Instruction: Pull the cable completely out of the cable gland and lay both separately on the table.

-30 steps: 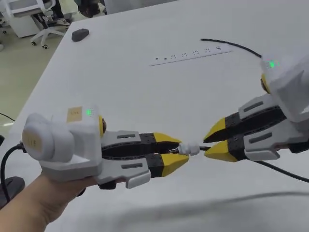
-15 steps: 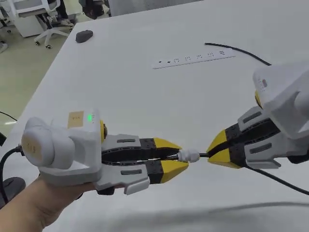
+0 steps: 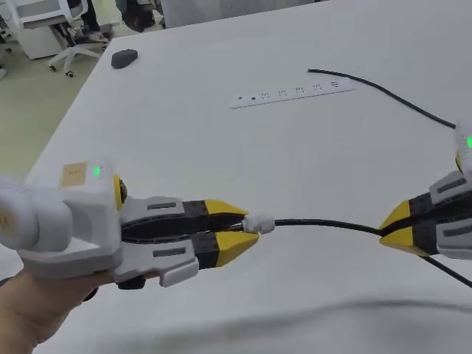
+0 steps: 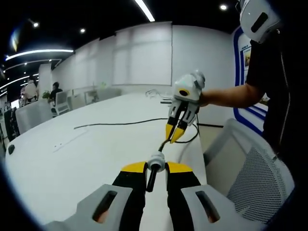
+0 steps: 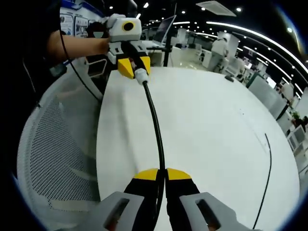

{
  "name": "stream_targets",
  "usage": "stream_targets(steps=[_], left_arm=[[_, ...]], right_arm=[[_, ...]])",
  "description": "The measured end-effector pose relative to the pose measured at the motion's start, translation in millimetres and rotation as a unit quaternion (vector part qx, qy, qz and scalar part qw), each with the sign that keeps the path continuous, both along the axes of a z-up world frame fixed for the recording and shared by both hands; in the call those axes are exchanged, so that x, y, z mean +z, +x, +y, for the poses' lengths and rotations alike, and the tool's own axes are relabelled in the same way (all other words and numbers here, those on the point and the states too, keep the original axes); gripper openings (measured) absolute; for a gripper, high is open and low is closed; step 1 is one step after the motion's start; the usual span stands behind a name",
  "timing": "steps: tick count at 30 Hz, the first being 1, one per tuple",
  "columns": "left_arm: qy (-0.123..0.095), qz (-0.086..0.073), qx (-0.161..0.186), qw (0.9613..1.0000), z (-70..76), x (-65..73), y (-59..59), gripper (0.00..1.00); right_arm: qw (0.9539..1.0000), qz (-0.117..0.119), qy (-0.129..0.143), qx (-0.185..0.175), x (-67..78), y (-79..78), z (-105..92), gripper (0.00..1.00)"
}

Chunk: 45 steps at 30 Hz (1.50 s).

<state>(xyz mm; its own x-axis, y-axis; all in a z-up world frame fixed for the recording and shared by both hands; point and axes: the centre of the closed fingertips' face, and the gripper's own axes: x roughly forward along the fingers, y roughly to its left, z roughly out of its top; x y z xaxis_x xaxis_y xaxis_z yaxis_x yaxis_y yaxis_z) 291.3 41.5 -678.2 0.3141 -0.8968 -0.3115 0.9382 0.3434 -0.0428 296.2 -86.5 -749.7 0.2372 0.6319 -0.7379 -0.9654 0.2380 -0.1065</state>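
Where the left gripper (image 3: 247, 225) sits: low and near in the head view, in a hand (image 3: 29, 317), above the table (image 3: 221, 147).
Left jaws: pinched on the gland (image 3: 258, 223), yellow tips on either side of it; its own view shows the same grip (image 4: 156, 168).
Gland: white, poking out just past the left tips (image 4: 156, 161), clear of the table.
Cable: black (image 3: 324, 223), entering the gland's front end and running straight from the left tips to the right tips, in the air.
Right gripper: (image 3: 383, 228) well apart from the left one, facing it tip to tip.
Right jaws: together on the cable, which passes between the tips (image 5: 161, 173) and trails on behind the tool.
Right gripper view: cable (image 5: 155, 125) leading ahead from the tips to the gland (image 5: 140, 74) in the left gripper (image 5: 131, 65).
Left gripper view: right gripper (image 4: 175, 132) straight ahead of the tips, pointing down toward them.
Beyond both tools: strip (image 3: 291, 94) lying flat, with a second black lead (image 3: 383, 88) starting near its end.
Farthest: mouse (image 3: 124, 57) near the table's corner.
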Motion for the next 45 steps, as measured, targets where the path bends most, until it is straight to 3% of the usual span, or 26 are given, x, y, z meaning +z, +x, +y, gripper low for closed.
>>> stream_targets(steps=[4,10,13,14,15,17,21,27,32,34,39,45], left_arm=[[-0.001,0.003,0.008,1.0000,4.0,-0.5,0.8,0.14],[-0.001,0.002,0.008,1.0000,5.0,-0.1,0.0,0.14],[-0.002,0.001,0.007,1.0000,3.8,-0.6,-1.4,0.14],[-0.001,0.000,0.005,1.0000,3.1,-1.4,-2.4,0.14],[0.009,-0.004,0.003,0.9999,3.0,-5.3,-3.7,0.14],[0.008,0.005,0.004,0.9999,3.5,-7.5,-4.8,0.14],[0.008,0.006,0.005,0.9999,3.9,-8.4,-7.9,0.14],[0.007,0.003,0.005,1.0000,3.2,-7.6,-13.5,0.14],[0.002,0.004,0.010,0.9999,7.1,-9.2,-16.1,0.14],[-0.003,0.004,0.015,0.9999,9.9,-9.5,-16.5,0.14],[-0.012,0.004,0.025,0.9996,16.9,-11.4,-19.0,0.14],[-0.041,0.001,0.058,0.9975,39.3,-7.0,-18.2,0.14]], right_arm=[[0.9997,0.003,-0.025,-0.002,-15.6,-1.7,-4.7,0.00],[0.9994,0.011,-0.033,0.005,-18.3,-5.1,1.7,0.00],[0.9996,0.020,-0.019,-0.007,-12.8,-3.8,9.1,0.13],[0.9996,0.023,-0.012,-0.006,-9.8,-4.9,13.8,0.15],[0.9999,0.011,0.005,0.006,-3.2,-4.4,24.2,0.16],[0.9994,-0.008,0.018,0.028,4.0,-5.2,38.2,0.15],[0.9965,-0.008,0.064,0.054,19.7,-11.9,78.8,0.14],[0.9935,-0.009,0.064,0.094,19.5,-17.9,117.7,0.12],[0.9901,-0.009,0.083,0.113,28.6,-23.9,135.0,0.01],[0.9893,-0.021,0.074,0.124,27.9,-22.9,135.6,0.00],[0.9885,-0.021,0.063,0.136,24.9,-23.0,138.7,0.00],[0.9883,-0.025,0.051,0.142,23.9,-17.4,145.7,0.00]])
